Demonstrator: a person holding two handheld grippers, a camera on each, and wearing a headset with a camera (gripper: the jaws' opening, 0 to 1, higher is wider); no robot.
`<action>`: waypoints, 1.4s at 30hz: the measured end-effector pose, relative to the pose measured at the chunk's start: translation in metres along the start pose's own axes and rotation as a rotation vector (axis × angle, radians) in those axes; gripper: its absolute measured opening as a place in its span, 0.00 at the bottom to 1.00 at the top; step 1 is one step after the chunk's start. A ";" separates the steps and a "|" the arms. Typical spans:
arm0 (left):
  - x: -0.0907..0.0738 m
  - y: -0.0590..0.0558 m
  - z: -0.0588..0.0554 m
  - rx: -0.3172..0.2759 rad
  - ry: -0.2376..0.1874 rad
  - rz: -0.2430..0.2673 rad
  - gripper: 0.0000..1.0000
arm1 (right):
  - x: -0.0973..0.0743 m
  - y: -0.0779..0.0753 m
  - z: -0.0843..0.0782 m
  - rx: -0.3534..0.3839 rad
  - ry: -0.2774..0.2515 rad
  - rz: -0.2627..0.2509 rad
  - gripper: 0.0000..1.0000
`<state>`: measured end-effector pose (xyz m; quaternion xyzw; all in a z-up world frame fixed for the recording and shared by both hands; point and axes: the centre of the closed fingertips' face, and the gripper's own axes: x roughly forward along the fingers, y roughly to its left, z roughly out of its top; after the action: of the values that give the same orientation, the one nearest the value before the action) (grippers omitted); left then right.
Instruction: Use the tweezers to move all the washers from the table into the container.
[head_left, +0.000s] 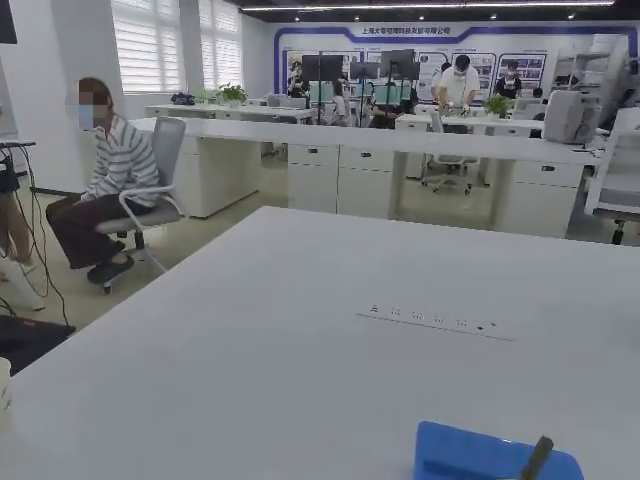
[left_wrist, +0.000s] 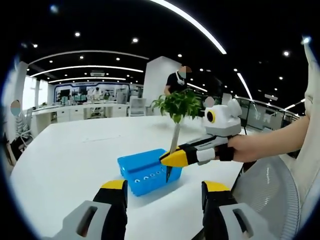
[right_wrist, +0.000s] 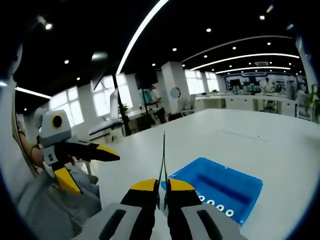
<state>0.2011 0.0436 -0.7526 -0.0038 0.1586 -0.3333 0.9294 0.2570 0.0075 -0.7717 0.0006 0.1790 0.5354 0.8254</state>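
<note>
A white table (head_left: 250, 350) is seen from above, with a blue container (head_left: 470, 452) at its near edge. In the left gripper view, the left gripper (left_wrist: 165, 187) is held with its jaws spread wide and nothing between them, and the container lies on the table just ahead of them. The right gripper (left_wrist: 176, 157), held in a hand (left_wrist: 250, 147), is seen coming in from the right. Its jaws are closed on the tweezers (left_wrist: 175, 137), whose tips are pointed down over the container's right end. In the right gripper view, the tweezers are clamped between that gripper's jaws and stick straight ahead, with the container just ahead and to the right. A row of small pale rings, seemingly the washers (right_wrist: 216, 204), is seen along the container's side nearest those jaws. Whether they lie inside it cannot be told. The left gripper is seen well off to the left.
</note>
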 end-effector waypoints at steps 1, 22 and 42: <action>0.000 -0.002 -0.001 -0.001 0.005 -0.009 0.59 | -0.004 0.004 -0.006 -0.008 0.017 0.013 0.04; 0.002 -0.049 -0.004 -0.138 0.092 -0.398 0.17 | -0.039 0.053 -0.039 -0.082 0.147 0.216 0.03; 0.015 -0.075 0.011 0.221 0.142 -0.572 0.00 | -0.035 0.075 -0.070 -0.318 0.358 0.377 0.03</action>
<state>0.1687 -0.0250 -0.7379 0.0759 0.1785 -0.5958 0.7794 0.1573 -0.0053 -0.8129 -0.1896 0.2322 0.6921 0.6566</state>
